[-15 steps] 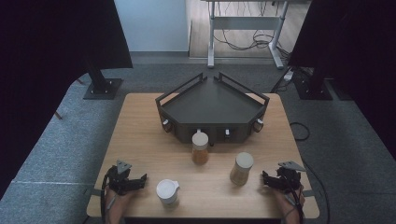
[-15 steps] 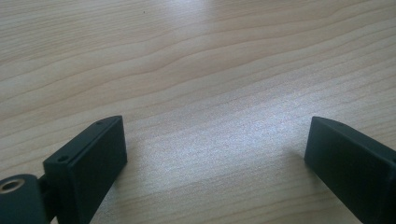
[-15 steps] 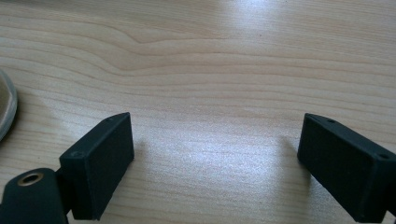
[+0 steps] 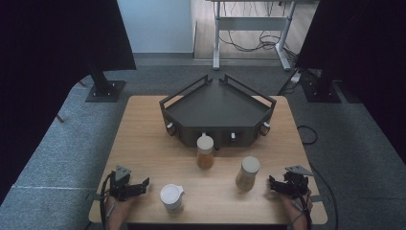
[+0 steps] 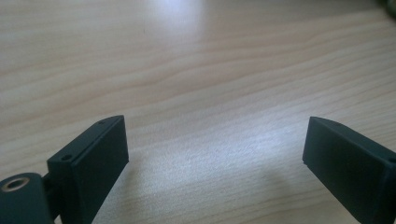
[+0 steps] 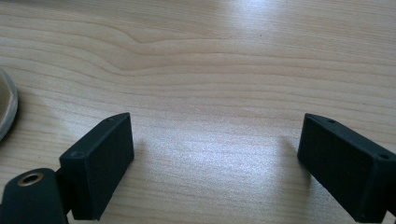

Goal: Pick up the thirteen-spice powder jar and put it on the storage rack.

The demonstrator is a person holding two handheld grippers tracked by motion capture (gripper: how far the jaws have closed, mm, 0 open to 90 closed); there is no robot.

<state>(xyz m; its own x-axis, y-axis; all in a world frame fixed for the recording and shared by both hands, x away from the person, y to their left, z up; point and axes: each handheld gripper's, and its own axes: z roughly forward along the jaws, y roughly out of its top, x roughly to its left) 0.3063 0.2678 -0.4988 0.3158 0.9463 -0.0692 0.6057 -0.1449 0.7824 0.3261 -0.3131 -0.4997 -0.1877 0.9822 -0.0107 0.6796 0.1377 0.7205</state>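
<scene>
White-lidded small jug (image 4: 172, 196) stands upright near the front edge of the pale wooden table (image 4: 143, 143), just right of the left gripper (image 4: 139, 186), which lies low by the front left corner with its jaws spread wide and bare wood between them in the left gripper view (image 5: 215, 154). Behind the jug and to its right, a clear bottle of amber liquid with a white cap (image 4: 205, 151) stands just in front of the dark angular metal tray (image 4: 218, 105). Farther right is a tan cylindrical jar with a pale lid (image 4: 248, 173), possibly cardboard. Near it, at the front right, the right gripper (image 4: 274, 184) rests with jaws parted, gripping nothing (image 6: 215, 154).
</scene>
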